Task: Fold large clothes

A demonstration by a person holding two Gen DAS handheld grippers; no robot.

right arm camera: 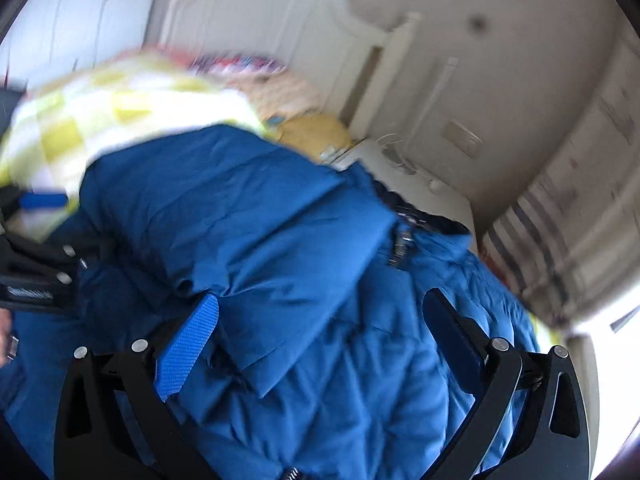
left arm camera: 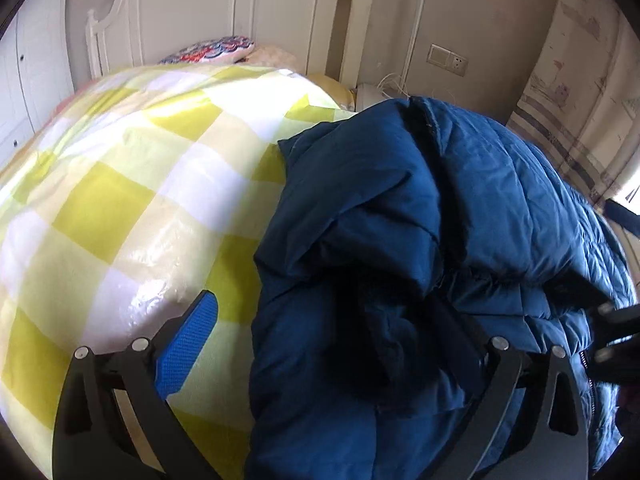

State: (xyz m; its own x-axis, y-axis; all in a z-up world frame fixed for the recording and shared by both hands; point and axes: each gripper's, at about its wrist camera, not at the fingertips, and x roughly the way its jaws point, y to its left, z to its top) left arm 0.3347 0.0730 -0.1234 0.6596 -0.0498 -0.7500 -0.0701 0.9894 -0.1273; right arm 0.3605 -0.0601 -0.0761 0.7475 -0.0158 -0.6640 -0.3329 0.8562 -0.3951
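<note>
Here the left gripper (left arm camera: 332, 344) has its jaws spread wide. Only one blue pad (left arm camera: 187, 346) shows, over the checked quilt; the other finger is buried in the dark folds of the blue puffer jacket (left arm camera: 420, 216), so whether any cloth is pinched cannot be told. The right gripper (right arm camera: 320, 344) also stands with its jaws apart, both fingers showing, one on either side of a quilted stretch of the same jacket (right arm camera: 280, 240); nothing is clamped between them.

The jacket lies in one rumpled heap on the bed, on the yellow, white and pale-green checked quilt (left arm camera: 120, 184). A flap is folded across its upper part, and a zipper pull (right arm camera: 400, 250) shows near the collar in the right wrist view. Its lower edge is cut off by both frames. That view is smeared by motion blur, so small details there are hard to read.

One gripper each appears in the other's view: the right one at the right edge of the left wrist view, the left one at the left edge of the right wrist view, both partly cropped.

Beyond the quilt lie one patterned pillow (left arm camera: 212, 50) and a yellow cushion (right arm camera: 316, 130), before a white headboard (left arm camera: 224, 12). A wall socket plate (left arm camera: 448, 60) and loose white cables (left arm camera: 394, 84) sit to the right, beside a striped curtain (left arm camera: 560, 140).
</note>
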